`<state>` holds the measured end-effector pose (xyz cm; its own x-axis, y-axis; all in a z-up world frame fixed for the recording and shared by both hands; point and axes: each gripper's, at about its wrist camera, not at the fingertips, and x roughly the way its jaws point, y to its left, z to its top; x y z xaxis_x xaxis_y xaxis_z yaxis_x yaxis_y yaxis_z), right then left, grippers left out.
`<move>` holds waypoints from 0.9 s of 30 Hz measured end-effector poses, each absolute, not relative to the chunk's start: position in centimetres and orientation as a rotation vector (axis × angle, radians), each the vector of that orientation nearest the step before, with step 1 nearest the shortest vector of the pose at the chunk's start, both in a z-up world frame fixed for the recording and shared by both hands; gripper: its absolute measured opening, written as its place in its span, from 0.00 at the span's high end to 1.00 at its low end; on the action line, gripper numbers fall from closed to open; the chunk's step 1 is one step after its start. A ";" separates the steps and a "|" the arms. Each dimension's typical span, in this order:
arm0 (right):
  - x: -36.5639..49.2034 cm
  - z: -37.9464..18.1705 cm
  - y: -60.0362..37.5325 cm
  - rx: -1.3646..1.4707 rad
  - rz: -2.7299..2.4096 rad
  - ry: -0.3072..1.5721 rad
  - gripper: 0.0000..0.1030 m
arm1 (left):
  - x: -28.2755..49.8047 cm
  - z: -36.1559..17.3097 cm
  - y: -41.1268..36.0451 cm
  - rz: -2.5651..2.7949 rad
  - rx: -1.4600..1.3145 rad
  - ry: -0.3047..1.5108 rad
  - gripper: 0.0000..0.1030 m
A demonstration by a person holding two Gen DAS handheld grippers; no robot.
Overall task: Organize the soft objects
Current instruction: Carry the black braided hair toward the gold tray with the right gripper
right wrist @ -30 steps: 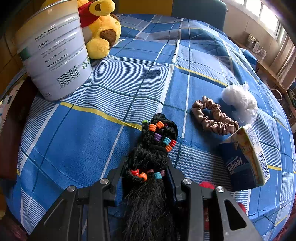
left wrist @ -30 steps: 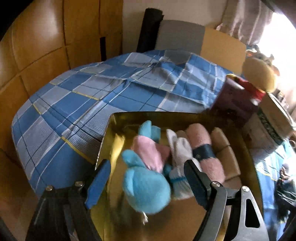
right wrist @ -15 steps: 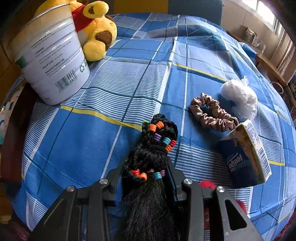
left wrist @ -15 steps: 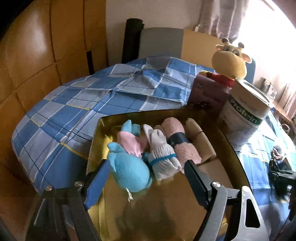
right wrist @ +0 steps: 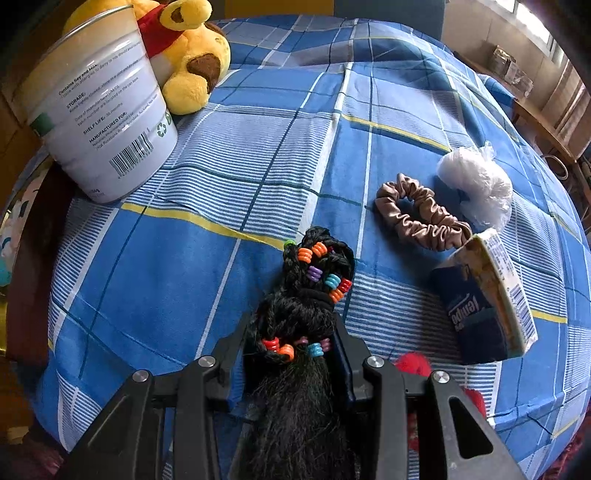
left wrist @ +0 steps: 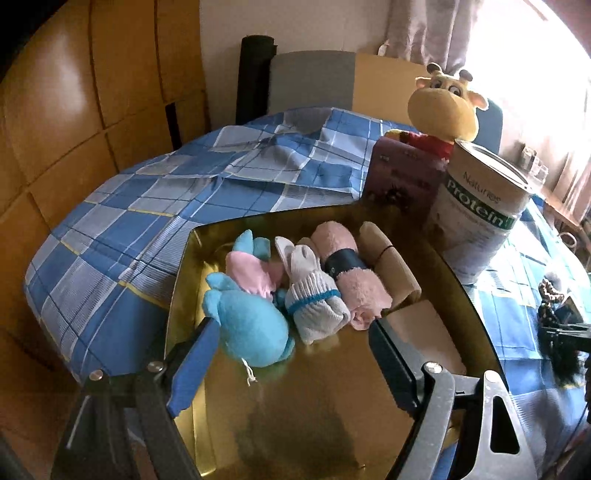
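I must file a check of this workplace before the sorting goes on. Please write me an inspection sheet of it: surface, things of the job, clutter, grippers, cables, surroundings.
Surface: blue checked cloth, wrinkled at the far end.
Job's things: gold tray holds a blue plush, pink mitten, white sock roll, pink towel roll and tan roll. On the cloth: brown scrunchie, white bundle, tissue pack.
Clutter: protein tin, yellow plush toy, purple box.
Grippers: left gripper open over the tray; right gripper shut on beaded black hairpiece.
Cables: nothing seen.
Surroundings: wooden wall panels, curtains.
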<state>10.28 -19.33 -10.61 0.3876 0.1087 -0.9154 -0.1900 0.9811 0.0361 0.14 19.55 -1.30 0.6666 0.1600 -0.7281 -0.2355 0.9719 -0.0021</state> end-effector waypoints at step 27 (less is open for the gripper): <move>10.0 -10.8 -19.4 -0.069 0.160 1.107 0.65 | 0.0 -1.8 16.5 0.094 -0.018 0.803 0.19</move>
